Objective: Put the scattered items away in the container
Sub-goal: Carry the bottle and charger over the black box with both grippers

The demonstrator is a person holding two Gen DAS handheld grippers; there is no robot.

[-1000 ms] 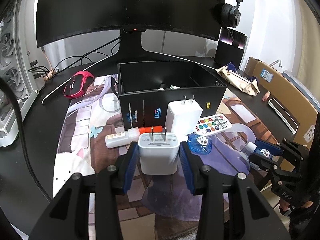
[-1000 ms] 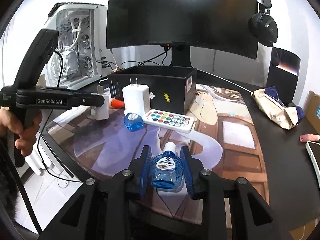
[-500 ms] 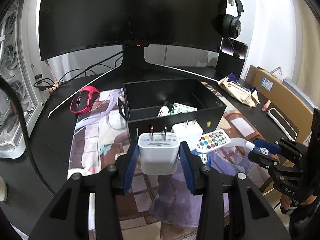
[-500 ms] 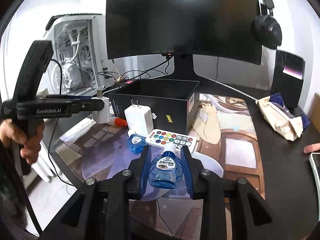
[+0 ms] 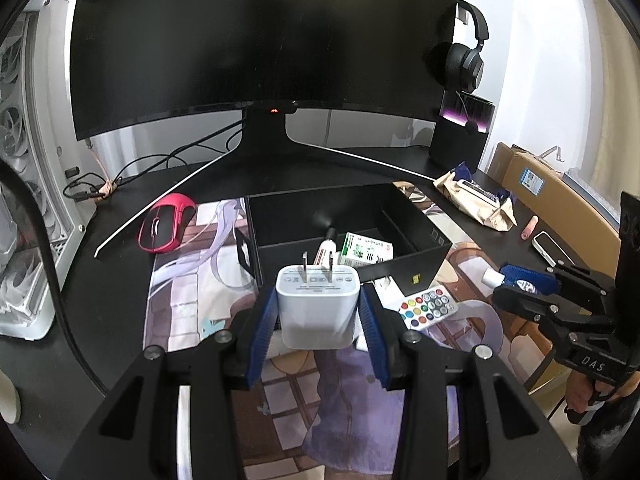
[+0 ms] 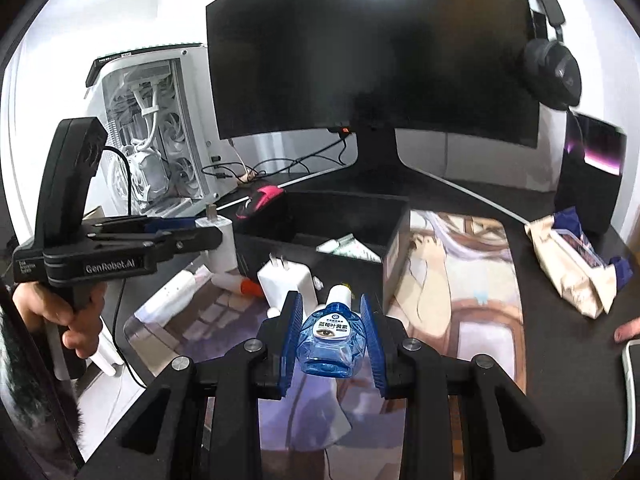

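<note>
My left gripper (image 5: 318,316) is shut on a white plug charger (image 5: 317,312), held in the air just in front of the open black box (image 5: 416,258). The box holds a green-and-white carton (image 5: 366,249) and a small tube (image 5: 325,250). My right gripper (image 6: 331,334) is shut on a blue eye-drop bottle (image 6: 330,338), raised near the box's front corner (image 6: 394,264). A second white charger (image 6: 286,284), a colour-button remote (image 5: 428,306) and a white bottle with orange cap (image 6: 188,286) lie on the mat by the box.
A big monitor (image 5: 264,44) stands behind the box. A pink mouse (image 5: 166,226) lies at the left, a white PC case (image 6: 152,140) further left. A crumpled wipes pack (image 5: 476,200), a phone (image 5: 552,246) and headphones (image 5: 466,60) are at the right.
Both grippers have lifted with their loads and moved toward the box; I now look down into the box, and the remote and second charger sit lower in view.
</note>
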